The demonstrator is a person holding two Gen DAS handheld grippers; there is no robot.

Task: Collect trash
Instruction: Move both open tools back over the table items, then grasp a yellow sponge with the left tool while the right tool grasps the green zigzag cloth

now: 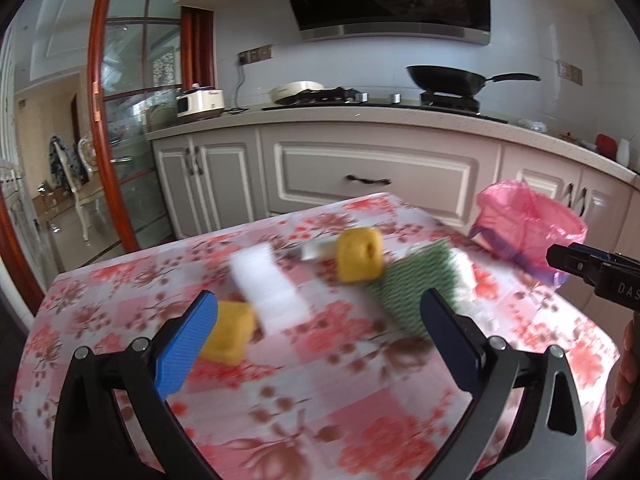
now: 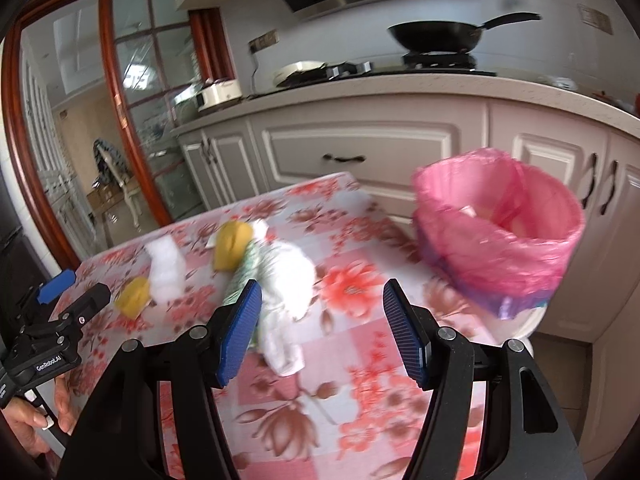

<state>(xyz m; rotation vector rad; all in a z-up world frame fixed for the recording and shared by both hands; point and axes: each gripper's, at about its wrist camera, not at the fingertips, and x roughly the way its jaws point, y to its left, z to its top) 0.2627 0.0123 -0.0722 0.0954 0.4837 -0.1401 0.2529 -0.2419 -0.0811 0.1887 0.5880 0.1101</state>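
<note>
On the floral tablecloth (image 1: 320, 392) lie two yellow sponges, one near (image 1: 230, 332) and one far (image 1: 360, 254), with a white foam piece (image 1: 272, 292) and a green-and-white cloth (image 1: 416, 284). My left gripper (image 1: 318, 304) hovers wide open over them. Its left finger is beside the near sponge and it grips nothing. My right gripper (image 2: 323, 292) is open and empty, and the cloth (image 2: 280, 280) lies on the table just past its left finger. A bin lined with a pink bag (image 2: 500, 232) stands at the table's right corner, with some pale scraps inside.
Grey kitchen cabinets (image 1: 372, 176) run behind the table, with a hob and a black wok (image 1: 448, 78) and a rice cooker (image 1: 200, 104) on the counter. A wood-framed glass door (image 1: 120, 120) is at the left. A hand (image 2: 44, 412) holds the left gripper (image 2: 76, 288).
</note>
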